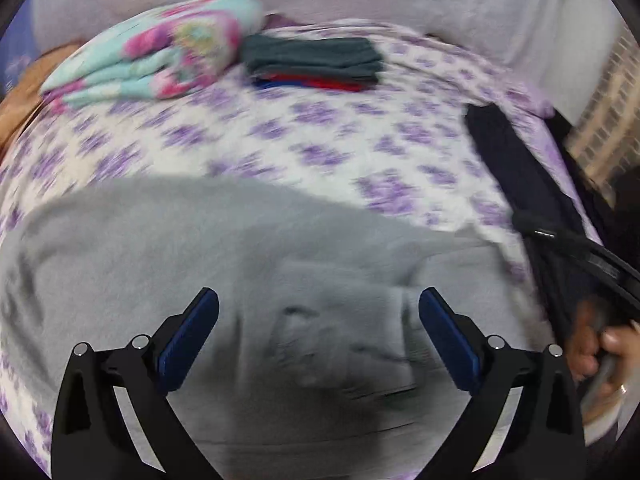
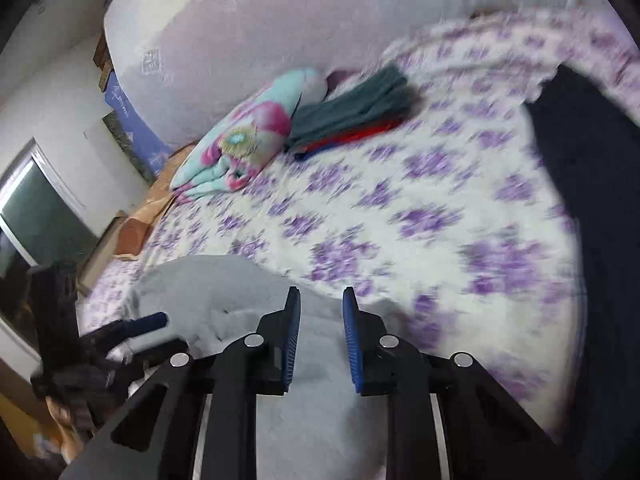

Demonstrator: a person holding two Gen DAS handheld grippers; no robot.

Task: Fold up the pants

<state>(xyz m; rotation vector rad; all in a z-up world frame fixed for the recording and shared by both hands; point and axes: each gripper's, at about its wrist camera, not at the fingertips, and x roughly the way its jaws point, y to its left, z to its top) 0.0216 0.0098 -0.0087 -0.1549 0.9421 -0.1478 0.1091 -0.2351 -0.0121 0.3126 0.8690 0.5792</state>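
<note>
Grey pants (image 1: 200, 248) lie spread on the near part of the bed, blurred by motion. My left gripper (image 1: 319, 300) hovers over them with its jaws wide open and nothing between the blue pads. In the right wrist view the same grey pants (image 2: 224, 284) bunch up under my right gripper (image 2: 321, 296). Its blue pads stand close together with a thick fold of grey cloth pinched between them. One finger of the left gripper (image 2: 148, 322) shows at the left edge of the grey cloth. A hand (image 1: 600, 352) holds the right gripper's handle at the right edge.
The bed has a white sheet with purple flowers (image 1: 320, 148). A folded stack of dark green, red and blue clothes (image 1: 312, 60) and a bright floral blanket (image 1: 160, 52) lie at the far side. A dark navy garment (image 1: 508, 152) lies along the bed's right edge.
</note>
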